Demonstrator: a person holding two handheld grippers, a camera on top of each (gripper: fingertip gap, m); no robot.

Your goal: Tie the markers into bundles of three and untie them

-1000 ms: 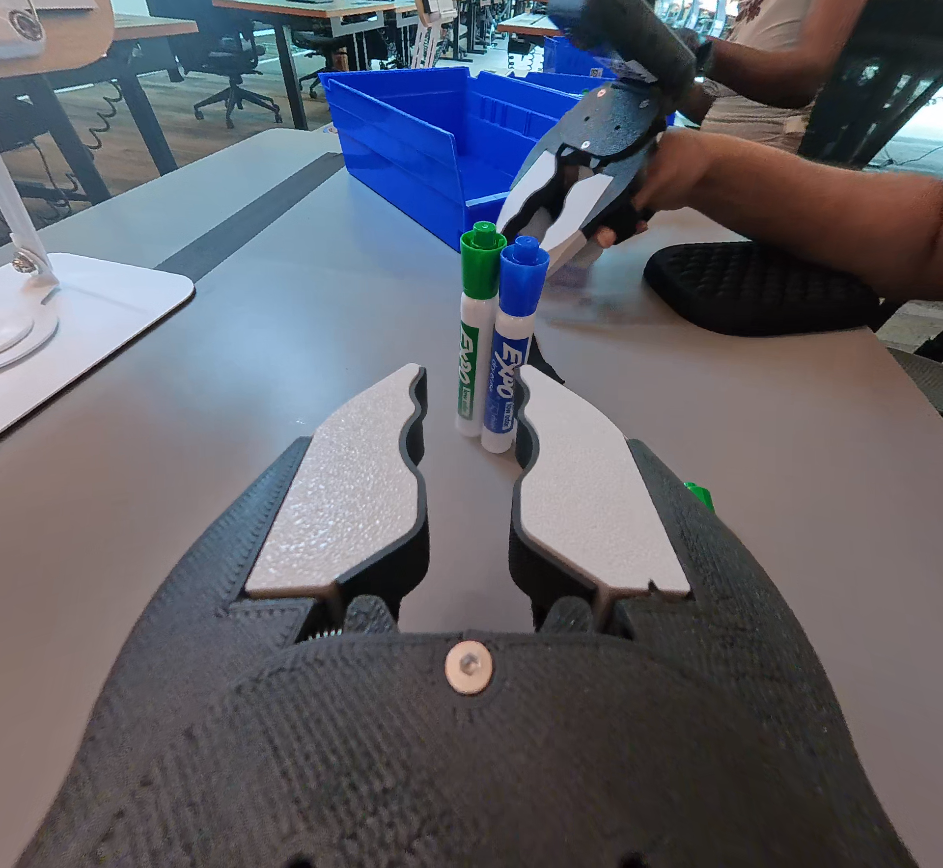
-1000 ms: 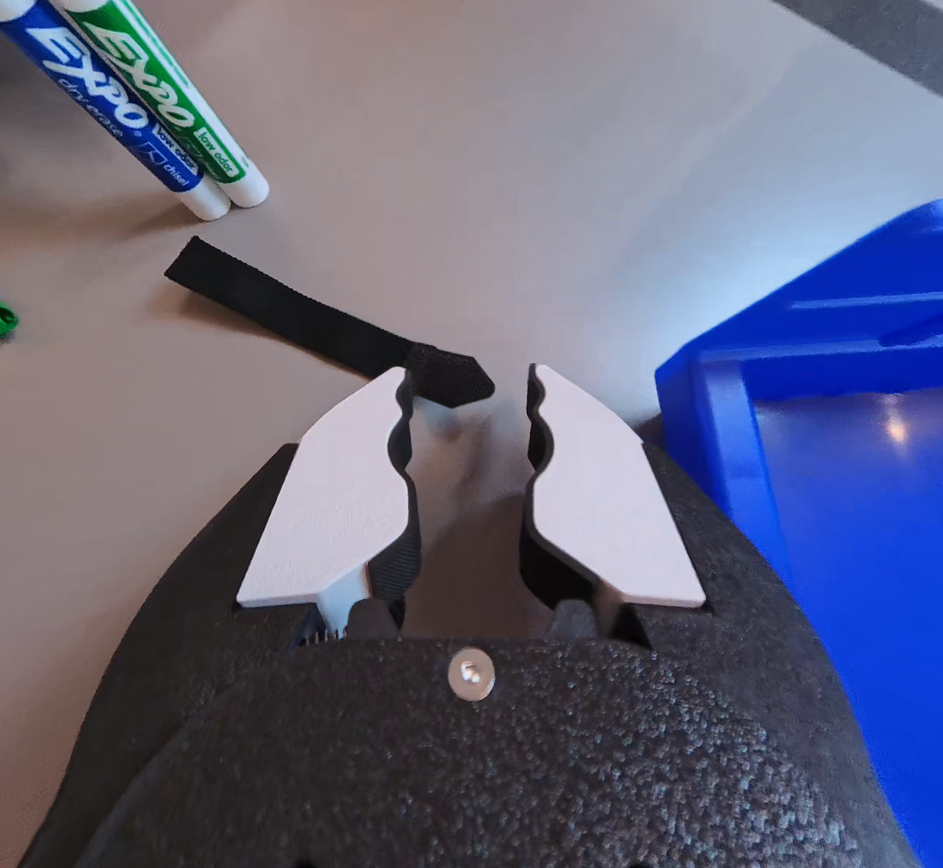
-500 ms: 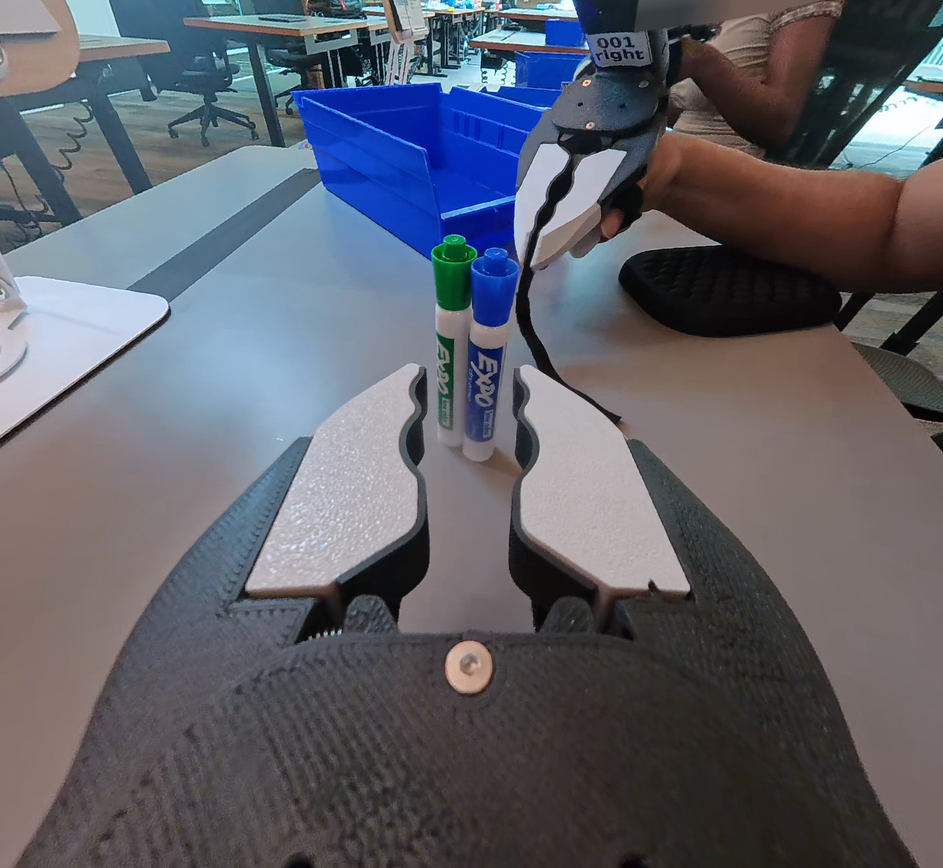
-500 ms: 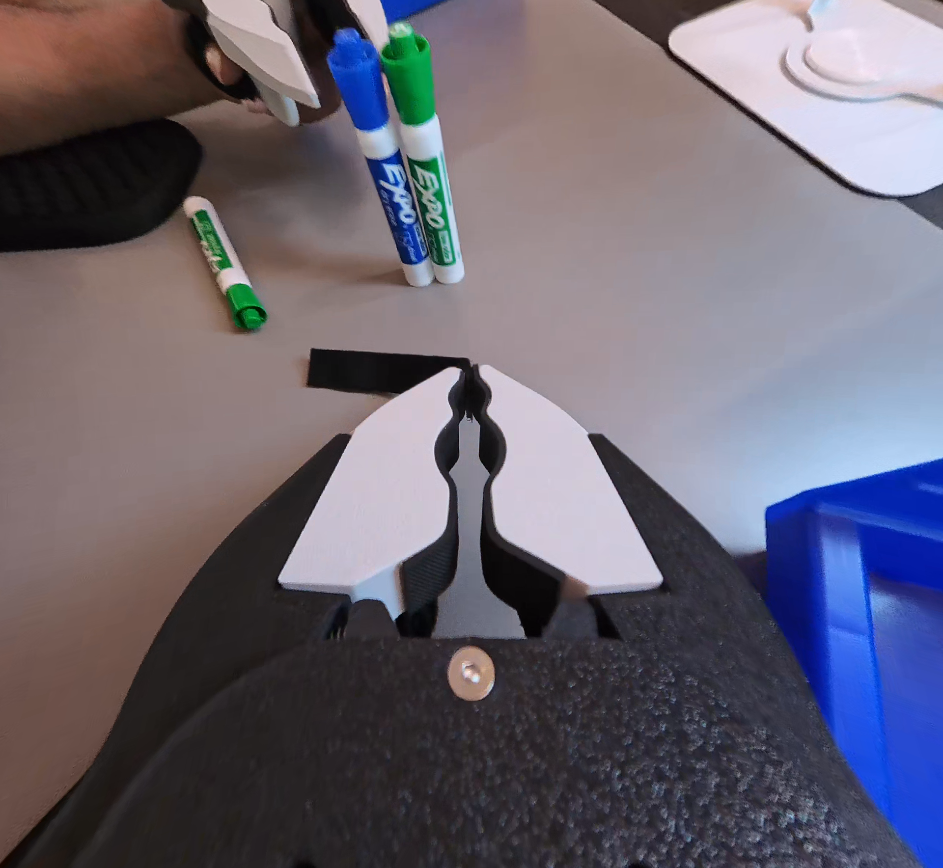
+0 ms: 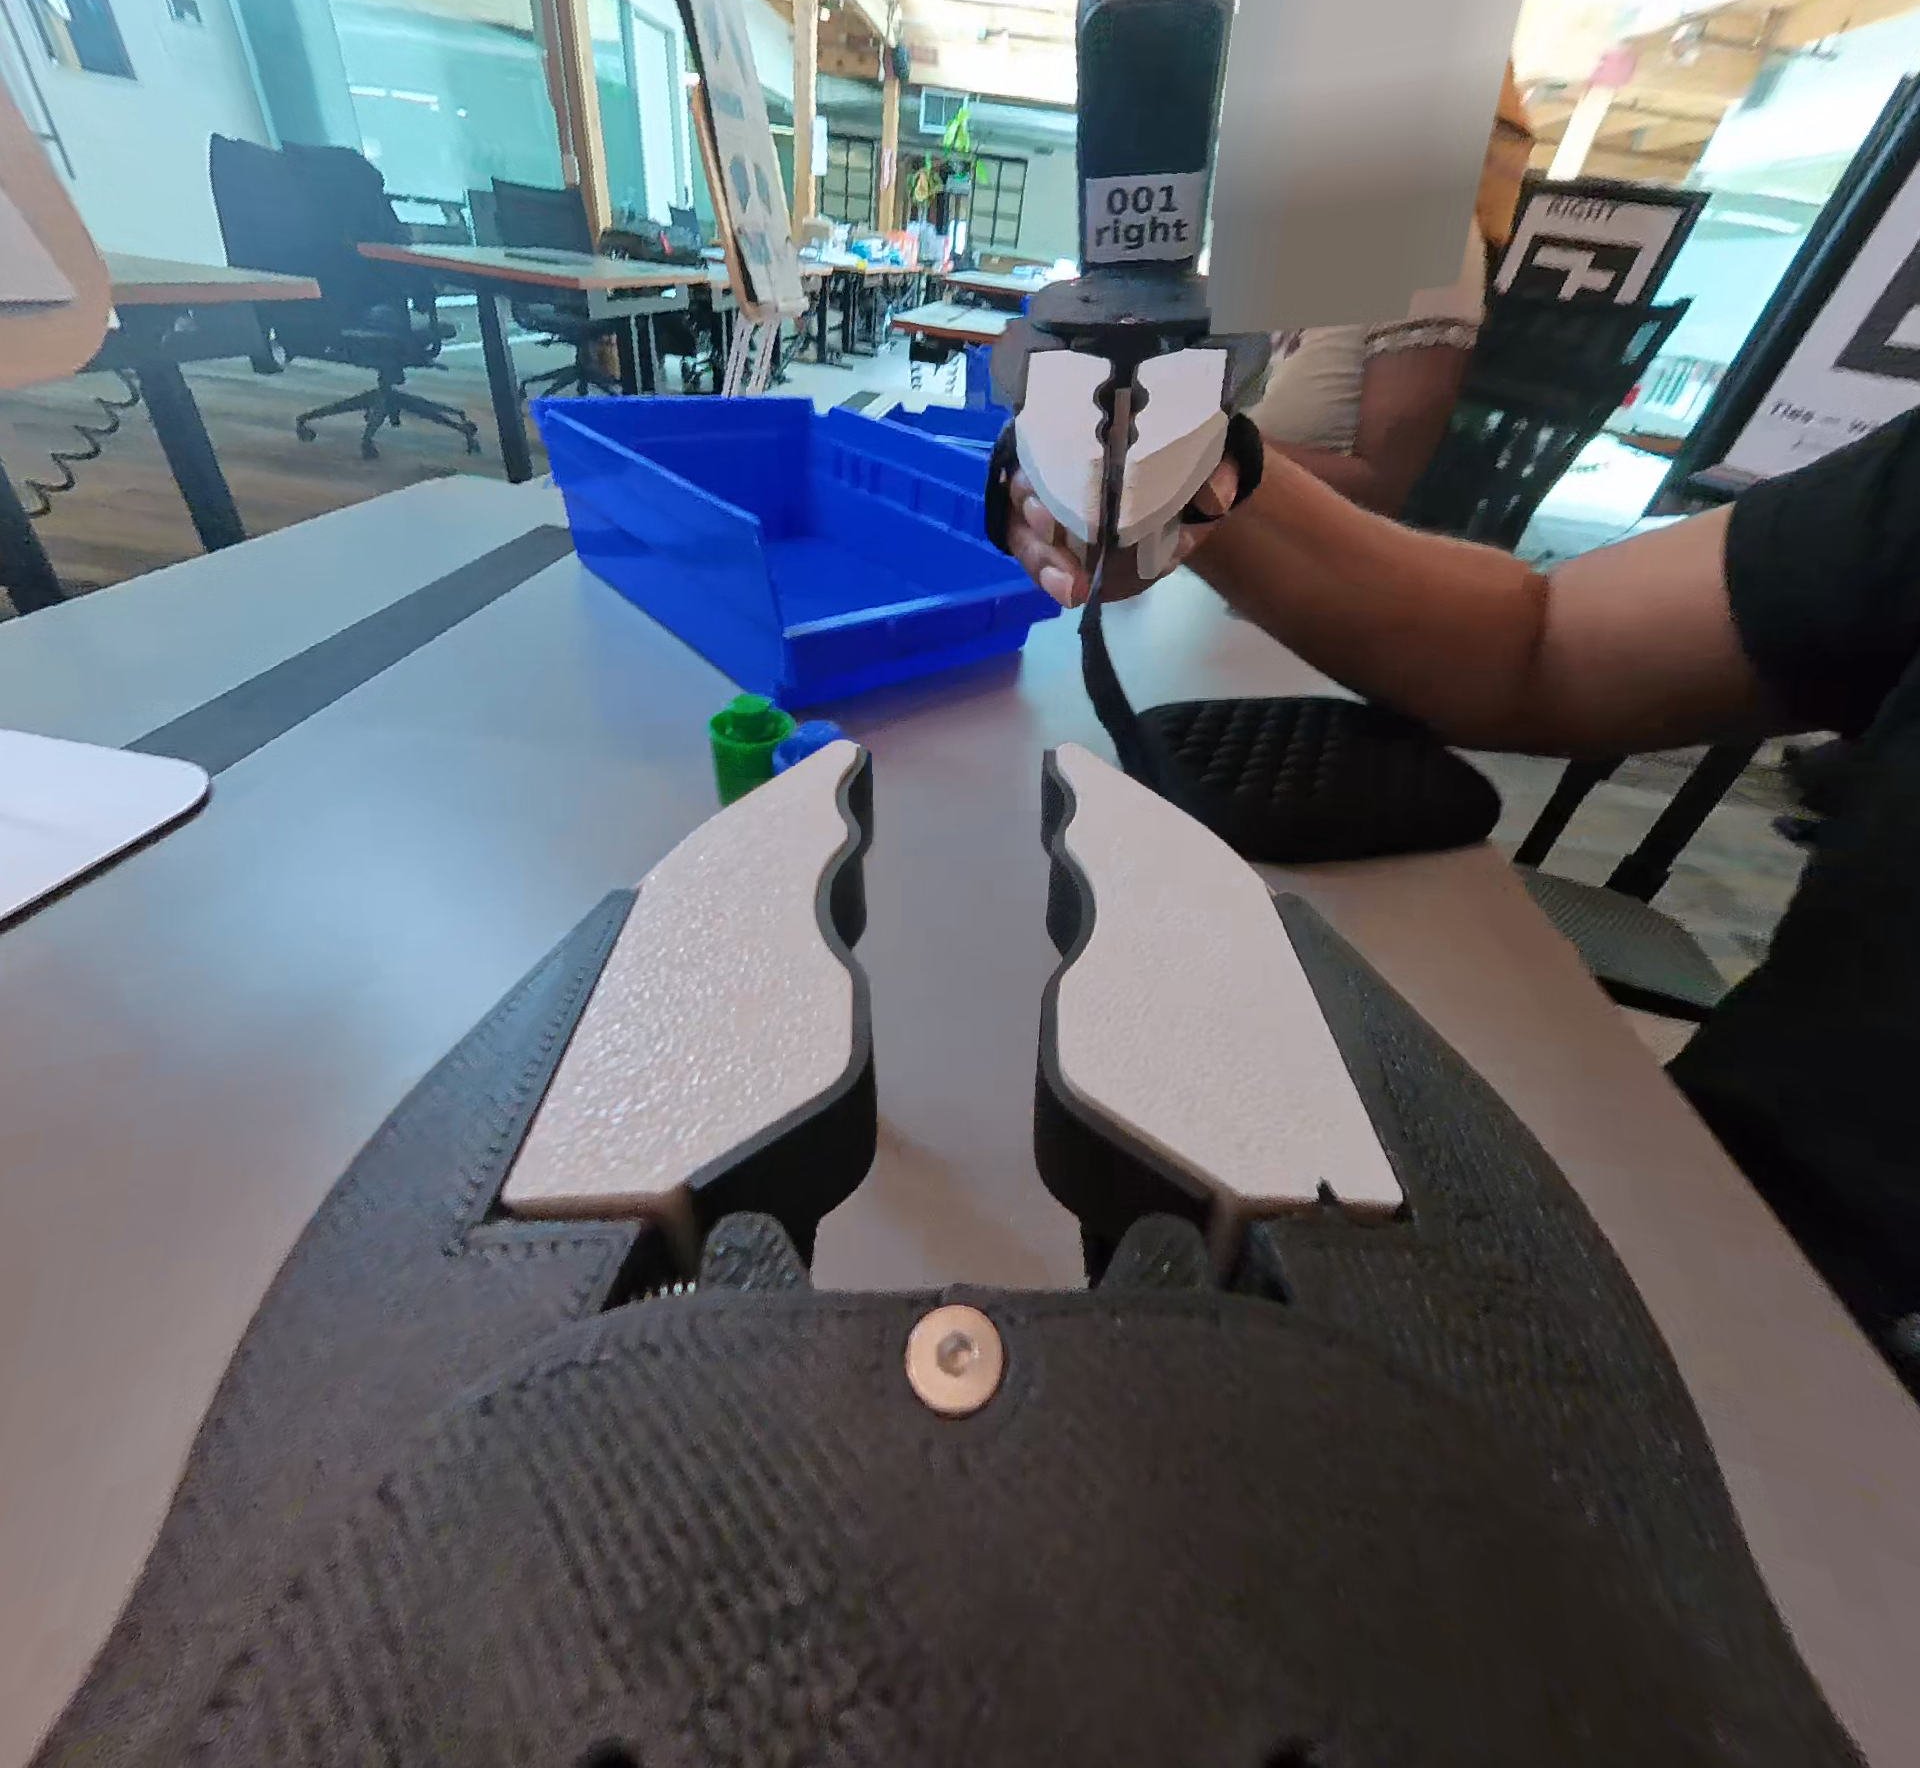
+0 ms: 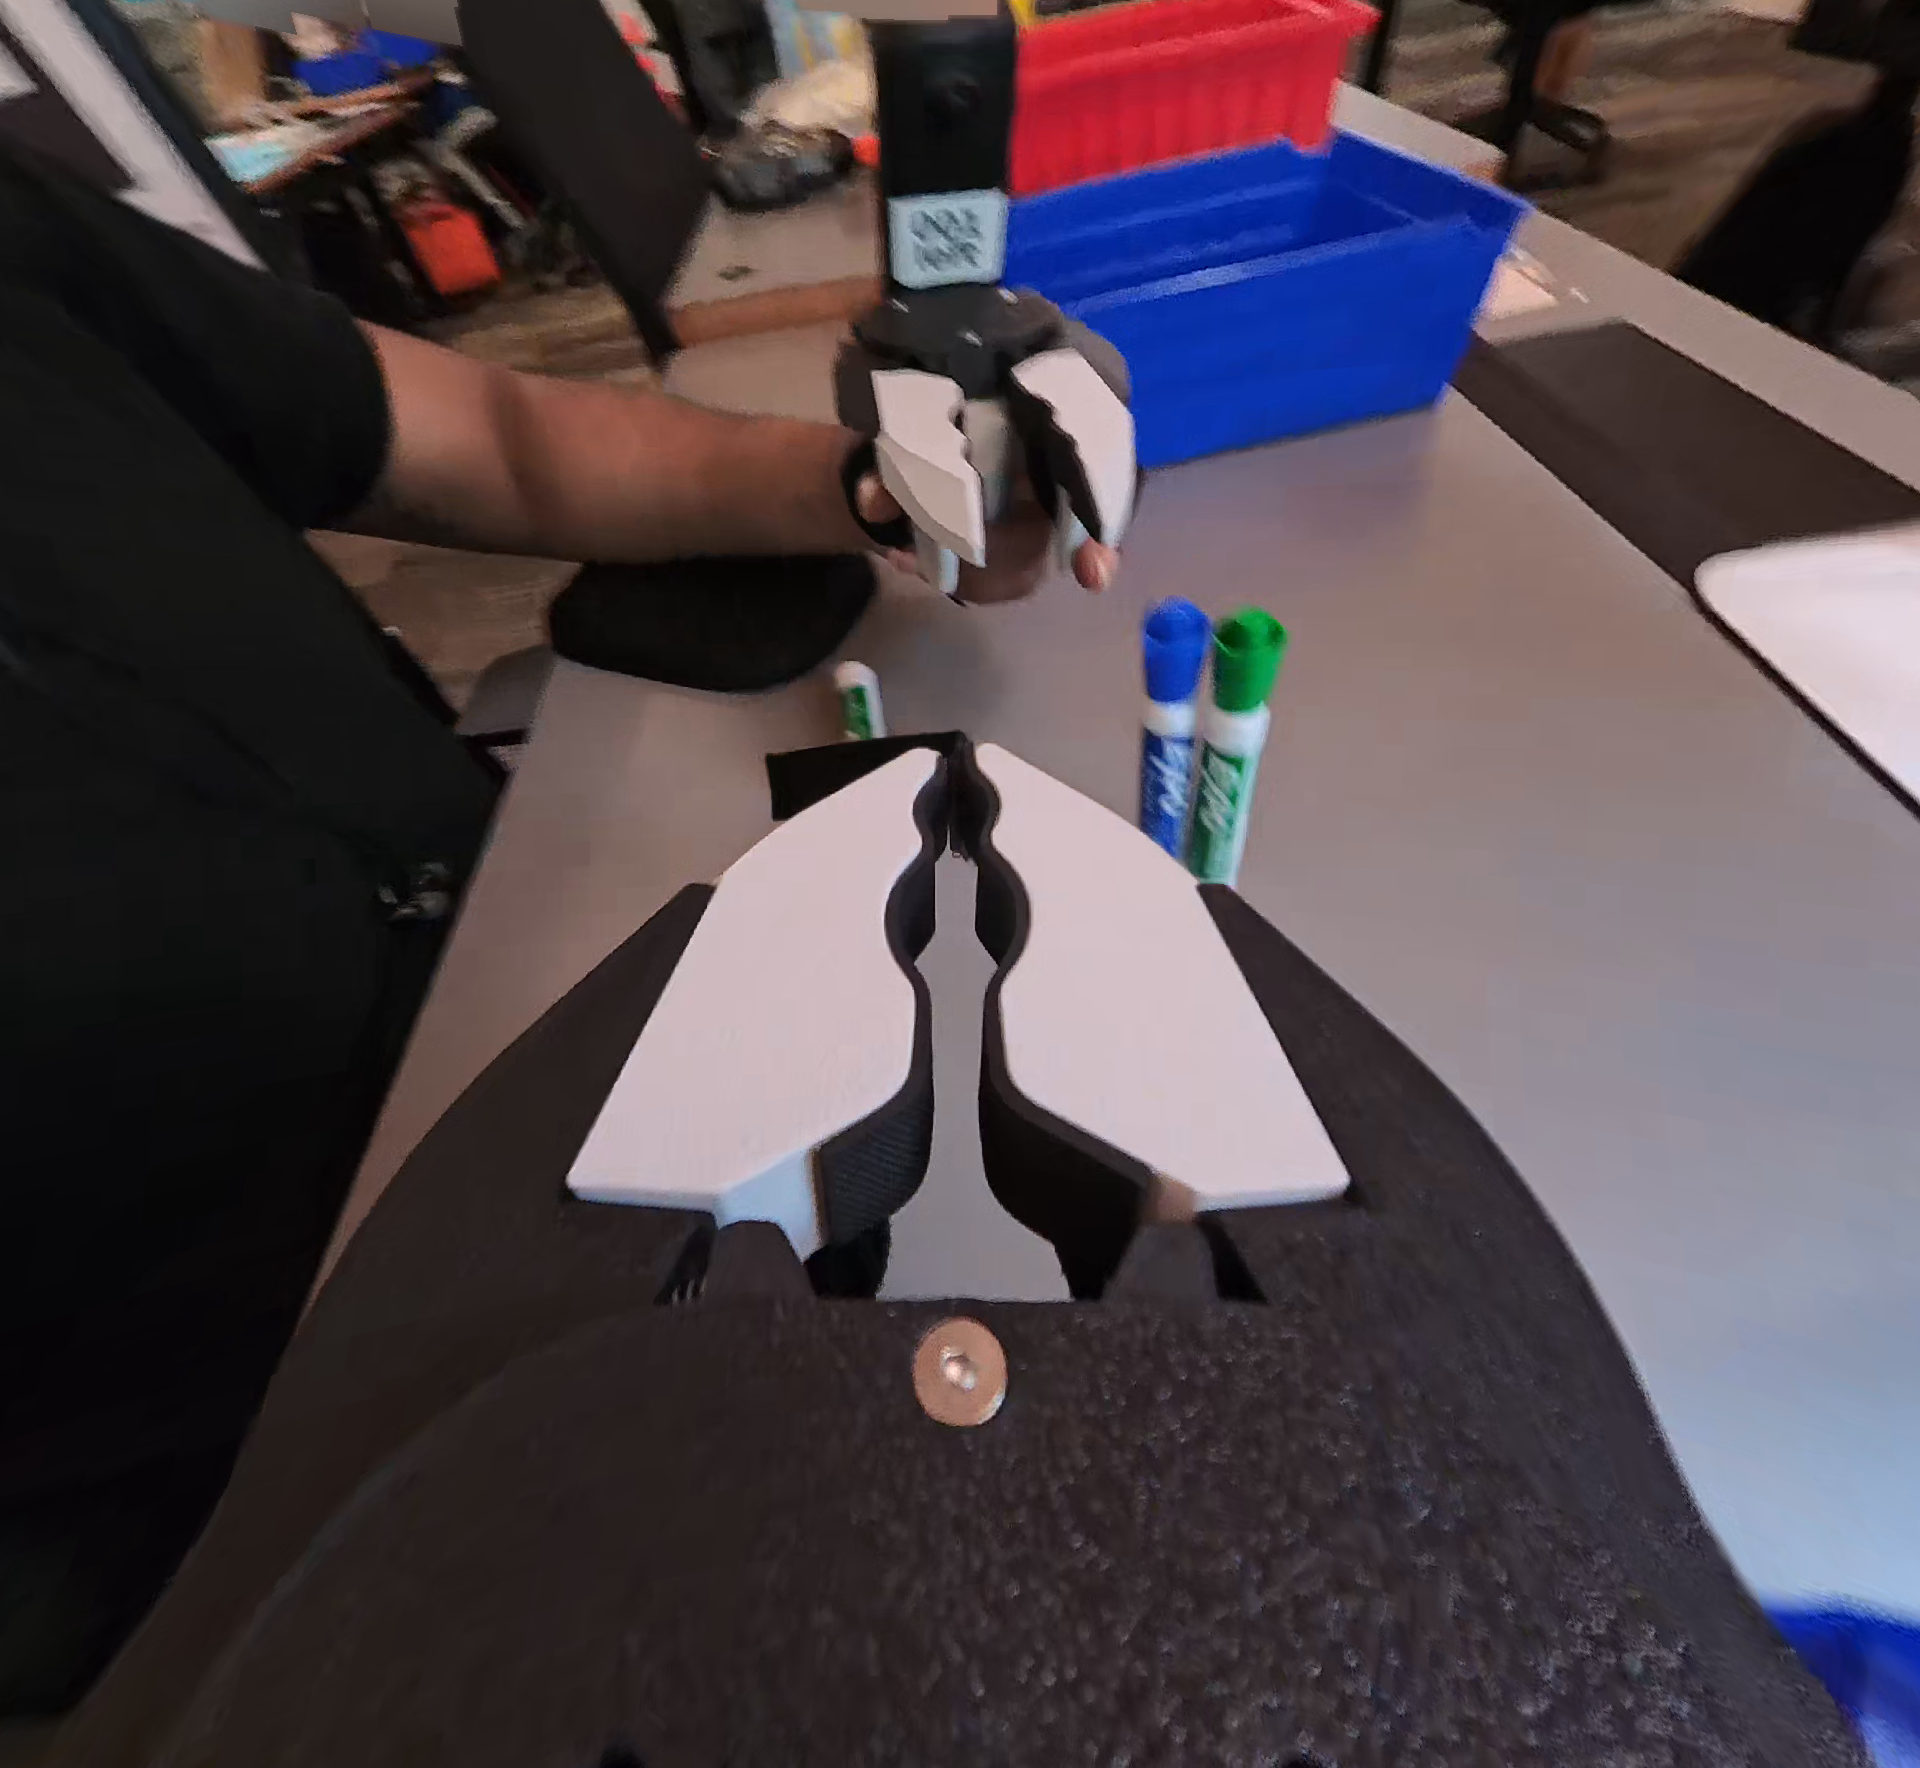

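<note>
A blue marker [image 6: 1169,710] and a green marker [image 6: 1236,731] stand upright side by side on the grey table [image 6: 1507,887]. A second green marker [image 6: 857,700] lies flat behind my right fingertips. My right gripper [image 6: 961,762] is shut on a black strap [image 6: 821,773]. In the left wrist view the right gripper [image 5: 1117,471] is held up high and the strap [image 5: 1101,658] hangs down from it. My left gripper [image 5: 951,762] is open and empty. The green cap [image 5: 743,757] and blue cap [image 5: 805,742] show just left of its left finger. It also shows in the right wrist view [image 6: 1003,471], above the table.
A blue bin [image 5: 790,534] stands at the back of the table, with a red bin [image 6: 1174,77] behind it. A black padded rest [image 5: 1309,783] lies by the person's arm. A white stand base [image 5: 83,804] sits at the left edge. The gap from one gripper's tips to the other's is roughly 10 centimetres. The green cap [image 5: 743,757] lies around 4 centimetres away from my left fingertips.
My right gripper closed on the strap and lifted it off the table. My left gripper rose and tilted up, so the standing markers now sit low, left of its left finger.
</note>
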